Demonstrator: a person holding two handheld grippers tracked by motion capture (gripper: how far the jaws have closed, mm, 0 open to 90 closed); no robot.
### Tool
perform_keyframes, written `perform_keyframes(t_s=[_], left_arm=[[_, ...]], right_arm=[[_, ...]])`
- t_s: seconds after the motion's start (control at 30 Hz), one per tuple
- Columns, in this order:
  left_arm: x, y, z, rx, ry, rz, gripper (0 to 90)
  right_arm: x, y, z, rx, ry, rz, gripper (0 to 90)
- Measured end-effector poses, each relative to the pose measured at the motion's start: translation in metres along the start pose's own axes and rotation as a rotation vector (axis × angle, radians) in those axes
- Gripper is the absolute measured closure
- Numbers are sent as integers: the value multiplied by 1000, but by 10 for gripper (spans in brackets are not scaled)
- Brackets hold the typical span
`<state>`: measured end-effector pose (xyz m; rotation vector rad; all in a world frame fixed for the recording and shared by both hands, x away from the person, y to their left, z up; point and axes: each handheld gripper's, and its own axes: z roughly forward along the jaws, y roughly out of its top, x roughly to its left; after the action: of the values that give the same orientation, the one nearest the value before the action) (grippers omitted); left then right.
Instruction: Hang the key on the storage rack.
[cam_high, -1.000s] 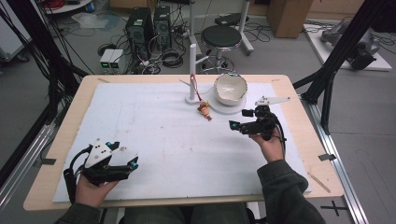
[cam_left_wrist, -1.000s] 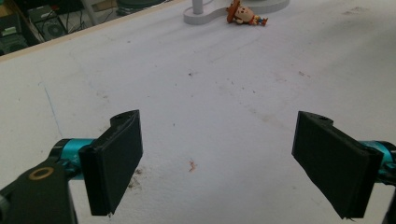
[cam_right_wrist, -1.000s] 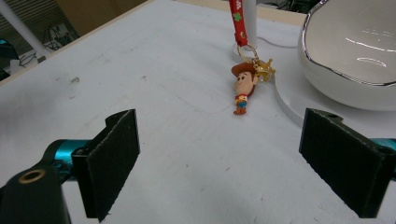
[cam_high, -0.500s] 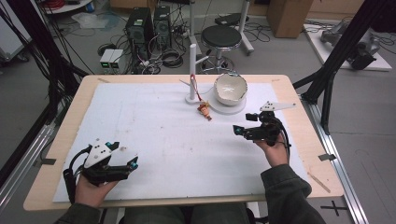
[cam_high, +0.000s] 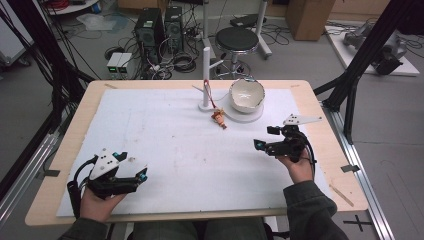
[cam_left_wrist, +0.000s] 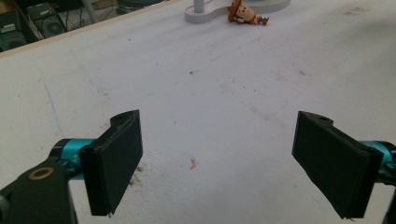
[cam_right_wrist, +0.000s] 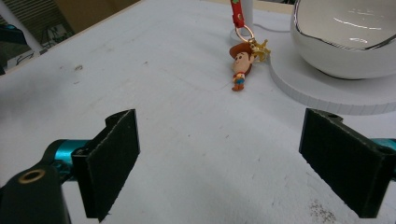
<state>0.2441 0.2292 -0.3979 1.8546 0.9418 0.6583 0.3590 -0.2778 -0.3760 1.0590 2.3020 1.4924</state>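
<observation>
Keychain figure (cam_high: 219, 119) lay flat on the mat beside the white stand (cam_high: 206, 80), strap still looped to it. Over 1 s the right gripper (cam_high: 270, 140) pulled back toward the person, jaws wide, empty. Left gripper (cam_high: 135, 175) sat parked, open, empty. Looked like a release or reset.

Two hand-held grippers, black with teal fittings

Each of the left gripper (cam_high: 141, 174) and right gripper (cam_high: 264, 138) has flat black rectangular jaws on teal mounts (a brass-ringed screw hole sits at the lower left of both gripper views), a grey three-cornered top plate, a black trailing cable; the sleeves (cam_high: 312, 212) are dark grey-green.
</observation>
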Motion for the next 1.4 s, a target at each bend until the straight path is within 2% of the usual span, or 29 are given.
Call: perform_keyframes(t_s=[0.97,1.4], left_arm=[[1,-2,-3,3,-4,-3,166],[1,-5,-3,9,-5,-5,167]], right_arm=[[9,-30,-13,-2,-3,-14,113],[12,-44,-23,-12,-17,6,113]])
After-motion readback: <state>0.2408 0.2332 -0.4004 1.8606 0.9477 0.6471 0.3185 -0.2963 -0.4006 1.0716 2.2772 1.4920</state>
